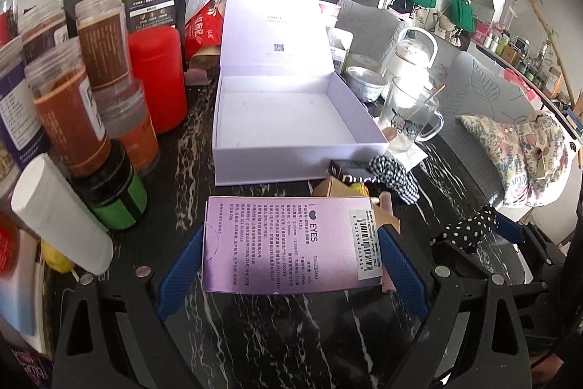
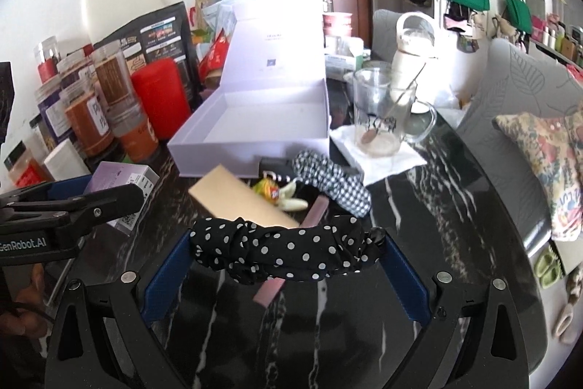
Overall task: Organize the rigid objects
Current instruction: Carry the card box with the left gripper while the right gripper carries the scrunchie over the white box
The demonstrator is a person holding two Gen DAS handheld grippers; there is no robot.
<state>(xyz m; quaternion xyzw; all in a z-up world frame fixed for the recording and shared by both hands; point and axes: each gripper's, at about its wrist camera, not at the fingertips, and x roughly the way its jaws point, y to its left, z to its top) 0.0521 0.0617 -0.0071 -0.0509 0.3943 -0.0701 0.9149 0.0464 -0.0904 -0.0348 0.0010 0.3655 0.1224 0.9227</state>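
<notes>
The left tongs [image 1: 291,252] are closed on a purple carton [image 1: 288,243], pinched by its two short sides just above the bench [image 1: 309,334]. The right tongs [image 2: 288,261] are closed on a polka-dot headband [image 2: 288,254], held near its ends. The open white box [image 1: 288,119], still empty, lies just beyond. A slip is judged likely if the carton is tilted, and the glass mug [image 2: 386,115] beside the box could be knocked by the headband, since the loose items between crowd the path

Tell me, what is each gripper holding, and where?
Left gripper: purple box, by its two short ends. Right gripper: polka-dot scrunchie, by its two ends.
</notes>
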